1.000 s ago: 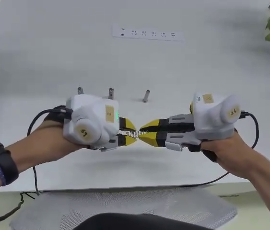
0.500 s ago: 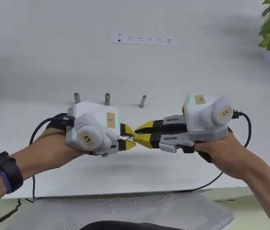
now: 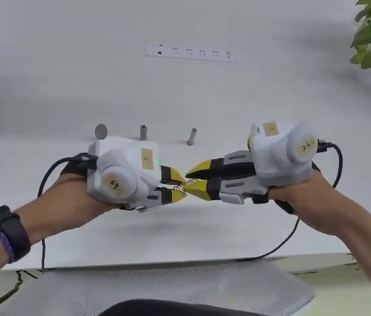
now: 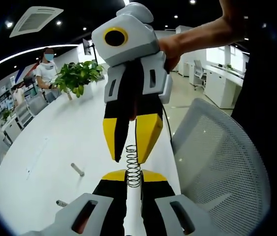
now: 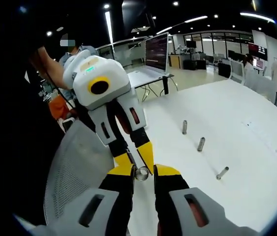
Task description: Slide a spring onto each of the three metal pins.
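Jaws of left gripper (image 4: pixel 128 173) clamp spring (image 4: pixel 134 164); right gripper (image 5: pixel 142 170) jaws narrow around its tip, grip unclear.

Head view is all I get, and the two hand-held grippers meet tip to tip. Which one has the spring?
Observer: The left hand-held gripper has it: the left gripper view shows its jaws shut on one end of the spring.
Operator: Where's the other end?
Observer: Between the tips of the right hand-held gripper, whose jaws stand slightly apart. I can't tell if they press it.
Operator: Is the spring lined up with the right one?
Observer: Yes. The right gripper view sees it end-on, as a ring between its own tips.
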